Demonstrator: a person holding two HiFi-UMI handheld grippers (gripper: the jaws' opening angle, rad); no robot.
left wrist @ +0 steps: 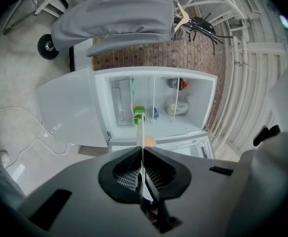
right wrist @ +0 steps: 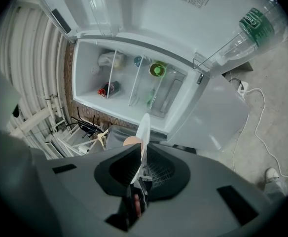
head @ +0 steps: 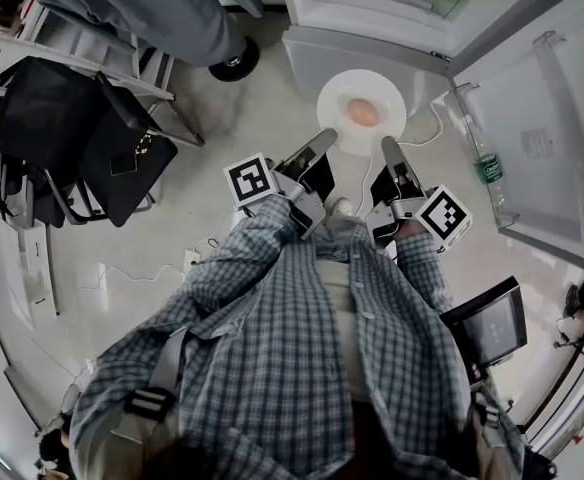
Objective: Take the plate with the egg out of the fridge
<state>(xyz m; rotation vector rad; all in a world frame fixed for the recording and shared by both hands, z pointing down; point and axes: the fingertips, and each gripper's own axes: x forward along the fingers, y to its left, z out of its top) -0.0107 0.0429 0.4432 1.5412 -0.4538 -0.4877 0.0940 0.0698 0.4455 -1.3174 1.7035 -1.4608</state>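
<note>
Two grippers, left (head: 324,144) and right (head: 391,150), clamp opposite rims of one white plate (head: 336,96). It sits flat, face-up, outside the open fridge (head: 372,13). One egg (head: 363,113) lies at its centre, long axis left-right.

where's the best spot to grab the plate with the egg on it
Grip the plate by its thin near rim, left tongs and right tongs spaced apart, coming flat from the person's side; the egg lies loose in the middle, so keep level.
</note>
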